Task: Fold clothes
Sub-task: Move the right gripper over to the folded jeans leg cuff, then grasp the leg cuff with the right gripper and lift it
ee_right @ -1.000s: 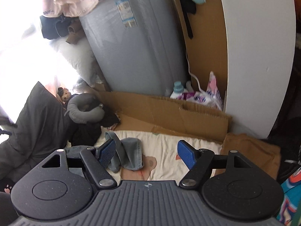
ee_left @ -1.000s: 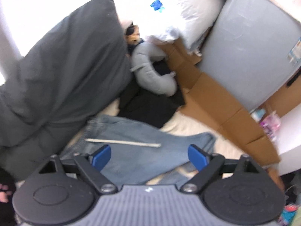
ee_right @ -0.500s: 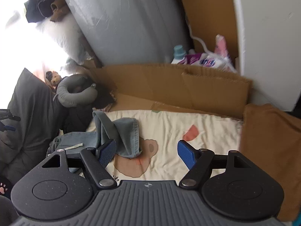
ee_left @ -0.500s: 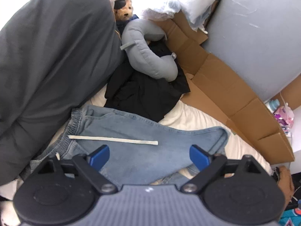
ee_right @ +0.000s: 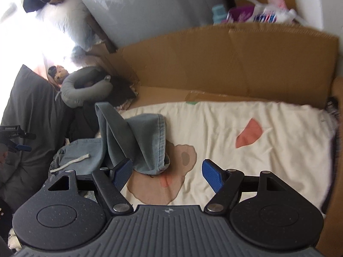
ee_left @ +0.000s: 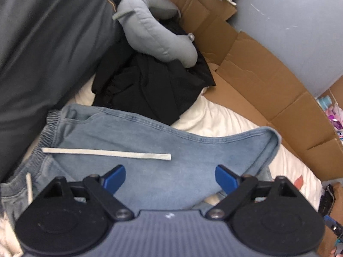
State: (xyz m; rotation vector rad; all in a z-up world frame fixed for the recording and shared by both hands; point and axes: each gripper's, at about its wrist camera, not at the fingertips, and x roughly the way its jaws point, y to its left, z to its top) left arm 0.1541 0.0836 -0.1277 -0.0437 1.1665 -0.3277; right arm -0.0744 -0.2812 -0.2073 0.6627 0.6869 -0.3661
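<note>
Hovering with fingers spread and empty, the left gripper (ee_left: 170,176) is being brought closer over the jeans (ee_left: 150,150); the right gripper (ee_right: 166,172), likewise parted, is being lowered beside their rumpled legs, suggesting a fold is being prepared.

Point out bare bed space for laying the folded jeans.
Free: the cream sheet between the jeans and its right edge, below the cardboard. Crowded: the left, where the black clothing, neck pillow and dark pillow pile.
</note>
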